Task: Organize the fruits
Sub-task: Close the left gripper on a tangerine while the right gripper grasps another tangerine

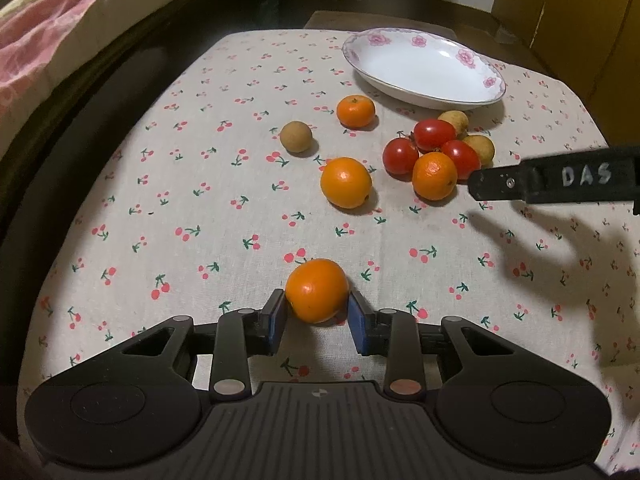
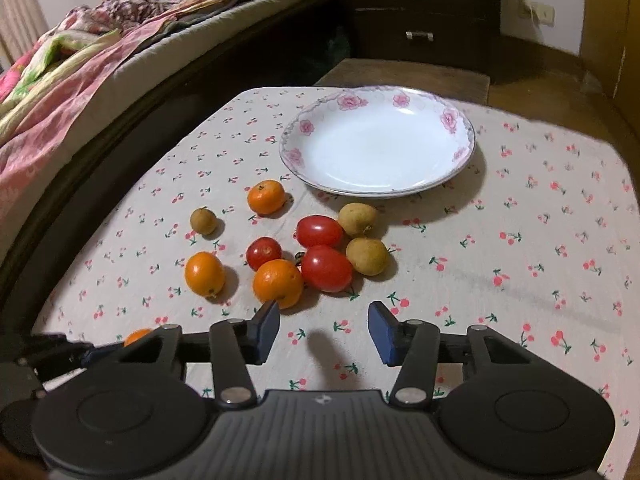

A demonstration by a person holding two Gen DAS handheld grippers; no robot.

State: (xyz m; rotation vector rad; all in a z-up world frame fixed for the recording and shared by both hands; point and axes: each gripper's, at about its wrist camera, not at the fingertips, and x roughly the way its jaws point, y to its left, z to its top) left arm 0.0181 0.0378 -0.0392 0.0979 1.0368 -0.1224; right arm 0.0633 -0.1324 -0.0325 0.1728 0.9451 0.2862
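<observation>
My left gripper (image 1: 317,307) is shut on a small orange (image 1: 317,290), its blue pads against both sides, low over the tablecloth. Ahead lie two more oranges (image 1: 346,182) (image 1: 355,111), a brown longan (image 1: 295,136), and a cluster of red tomatoes (image 1: 434,134), an orange (image 1: 435,176) and longans (image 1: 480,148). The empty floral plate (image 1: 424,66) stands at the back. My right gripper (image 2: 324,314) is open and empty, just before the cluster's orange (image 2: 277,283) and tomatoes (image 2: 326,268); the plate (image 2: 378,142) lies beyond. The held orange (image 2: 136,336) peeks at lower left.
The table carries a cherry-print cloth (image 1: 200,208). A bed with pink bedding (image 2: 72,92) runs along the left edge. A dark dresser (image 2: 420,12) stands behind the table. The right gripper's finger (image 1: 552,180) juts in from the right in the left wrist view.
</observation>
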